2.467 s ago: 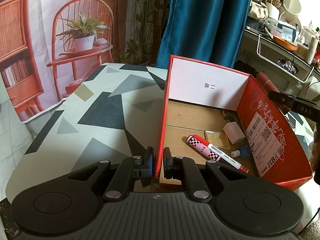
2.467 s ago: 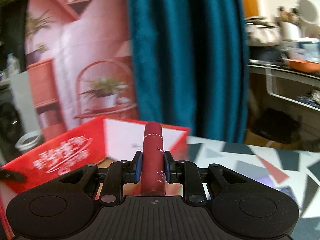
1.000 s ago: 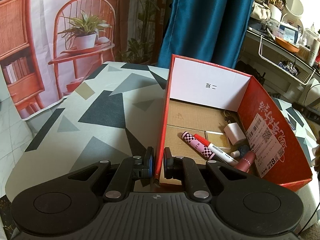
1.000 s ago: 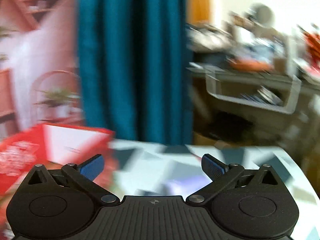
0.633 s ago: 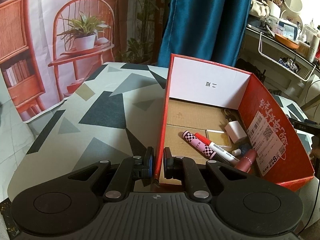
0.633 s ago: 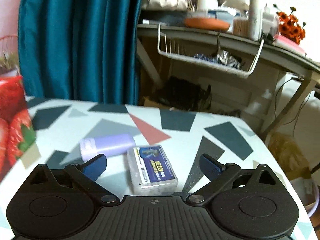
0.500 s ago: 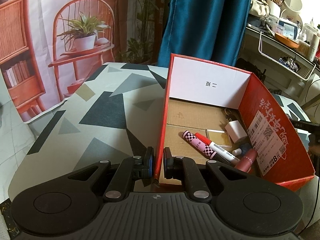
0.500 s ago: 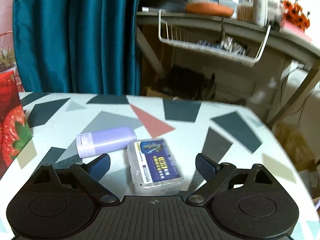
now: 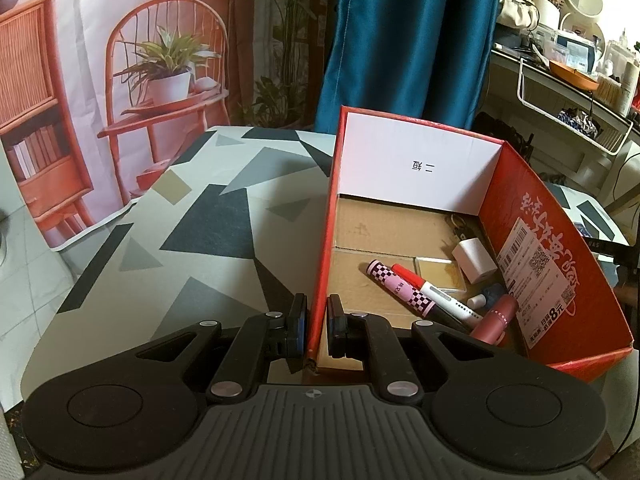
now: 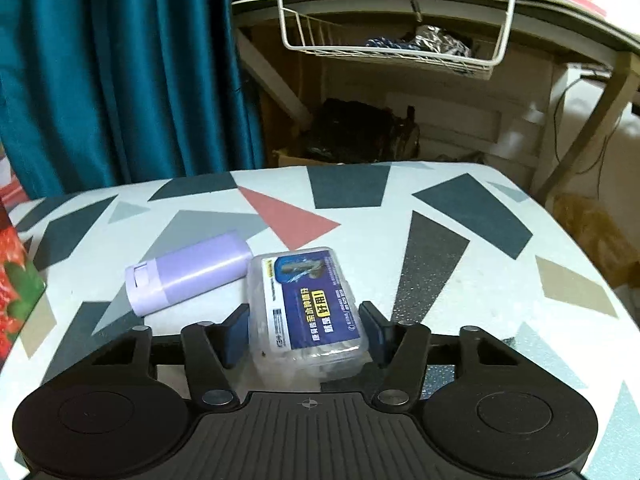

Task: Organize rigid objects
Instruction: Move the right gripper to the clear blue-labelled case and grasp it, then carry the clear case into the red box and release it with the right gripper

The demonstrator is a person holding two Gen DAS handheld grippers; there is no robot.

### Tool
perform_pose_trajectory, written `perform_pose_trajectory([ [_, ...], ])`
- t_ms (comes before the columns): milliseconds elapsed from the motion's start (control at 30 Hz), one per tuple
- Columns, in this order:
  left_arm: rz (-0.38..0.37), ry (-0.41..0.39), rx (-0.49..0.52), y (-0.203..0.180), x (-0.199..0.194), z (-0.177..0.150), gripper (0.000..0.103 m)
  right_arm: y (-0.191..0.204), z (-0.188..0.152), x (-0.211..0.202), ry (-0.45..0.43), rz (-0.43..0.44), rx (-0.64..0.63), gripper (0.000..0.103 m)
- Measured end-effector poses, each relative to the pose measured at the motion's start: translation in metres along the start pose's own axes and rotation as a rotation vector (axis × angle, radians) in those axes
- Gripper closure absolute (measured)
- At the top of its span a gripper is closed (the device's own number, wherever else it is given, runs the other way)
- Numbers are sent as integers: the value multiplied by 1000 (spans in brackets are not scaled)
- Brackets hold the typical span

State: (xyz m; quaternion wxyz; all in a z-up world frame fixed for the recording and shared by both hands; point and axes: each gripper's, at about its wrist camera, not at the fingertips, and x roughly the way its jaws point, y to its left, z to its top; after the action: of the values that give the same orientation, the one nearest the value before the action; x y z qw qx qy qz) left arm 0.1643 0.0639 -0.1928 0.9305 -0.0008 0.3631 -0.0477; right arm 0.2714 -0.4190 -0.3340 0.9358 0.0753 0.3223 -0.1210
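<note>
- The right gripper (image 10: 305, 330) is spread wide around the clear plastic case (image 10: 306, 312) with the blue label, one pad on each long side; from here I can't tell whether the pads touch it yet, so nothing is gripped
- The case sits skewed between the fingers, so I'd expect one pad to meet it first and swing it round instead of clamping it square
- Its smooth, rounded walls look slippery; a light pinch low on the near end could let it squirt forward out of the claw
- The lilac tube (image 10: 188, 273) lies just ahead and to the left of the claw, touching the case, and may roll if the case is nudged
- The left gripper (image 9: 314, 322) is closed on the near wall of the red box (image 9: 532, 236), which already holds pens and small items ahead of it; if that thin card wall bends or slips, the box could shift
</note>
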Motion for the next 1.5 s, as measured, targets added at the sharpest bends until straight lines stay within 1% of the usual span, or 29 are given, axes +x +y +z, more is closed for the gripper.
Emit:
perform_pose_trajectory([
  [133, -1, 1, 0, 0, 0, 0, 92, 10, -2, -5, -2, 17, -59, 50],
  [267, -2, 0, -1, 0, 0, 0, 92, 29, -9, -15, -17, 43, -169, 50],
  [333, -2, 0, -2, 0, 0, 1, 92, 38, -13, -23, -50, 59, -216, 50],
  [400, -2, 0, -2, 0, 0, 1, 92, 43, -17, -30, -82, 51, -238, 50],
  [467, -2, 0, -2, 0, 0, 1, 92, 45, -19, -38, -112, 53, -237, 50],
  [567, -2, 0, -3, 0, 0, 1, 92, 48, -23, -48, -114, 70, -222, 50],
  [767, -5, -1, -6, 0, 0, 0, 92, 62, -38, -75, -139, 152, -188, 50],
  [933, -5, -1, -7, 0, 0, -1, 92, 70, -46, -93, -156, 222, -126, 50],
  [1200, -9, -1, -16, 0, 1, -1, 92, 78, -58, -114, -166, 262, -116, 50],
  [1367, -9, 3, -19, 0, 2, 0, 92, 80, -56, -121, -163, 287, -112, 50],
  [1500, -13, 2, -24, 0, 1, 0, 92, 86, -42, -128, -186, 322, -122, 50],
])
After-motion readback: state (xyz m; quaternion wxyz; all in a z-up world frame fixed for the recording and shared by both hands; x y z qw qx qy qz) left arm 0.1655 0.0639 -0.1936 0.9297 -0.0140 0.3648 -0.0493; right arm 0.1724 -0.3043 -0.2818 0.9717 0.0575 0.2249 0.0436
